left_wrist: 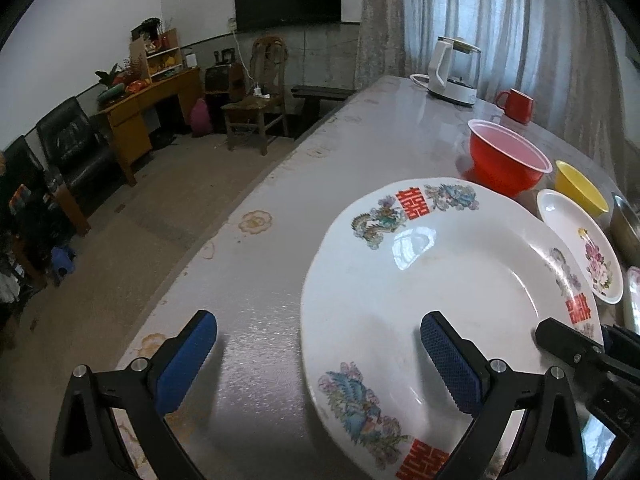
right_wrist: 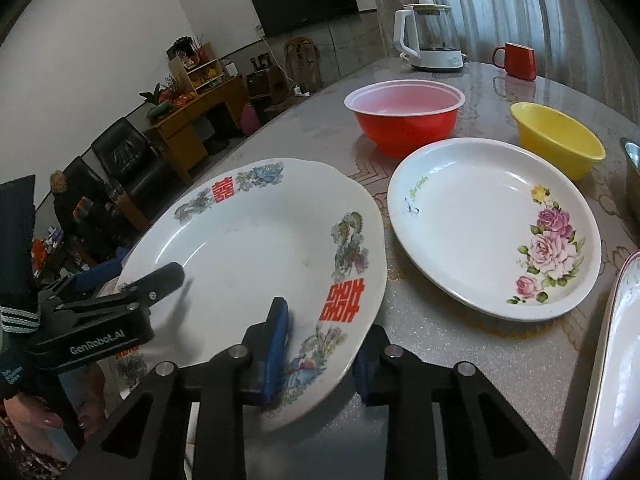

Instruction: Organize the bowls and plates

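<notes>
A large white plate (left_wrist: 440, 280) (right_wrist: 260, 232) with dragon, phoenix and red double-happiness marks lies near the table's left edge. My right gripper (right_wrist: 324, 332) is shut on its near rim, one blue pad (right_wrist: 276, 344) on the inner face and the other under the edge. My left gripper (left_wrist: 326, 362) stands open astride the plate's left rim, one finger over the plate and one over the bare table. Beyond lie a white rose plate (right_wrist: 480, 232) (left_wrist: 576, 240), a red bowl (right_wrist: 404, 120) (left_wrist: 504, 168) and a yellow bowl (right_wrist: 556, 140) (left_wrist: 580, 192).
A white kettle (right_wrist: 432, 40) and a red mug (right_wrist: 518, 60) stand at the table's far end. A metal vessel (right_wrist: 632, 176) and another dish (right_wrist: 612, 360) sit at the right edge. The table edge (left_wrist: 224, 248) drops to the floor on the left. A person's hand (right_wrist: 28, 420) shows at lower left.
</notes>
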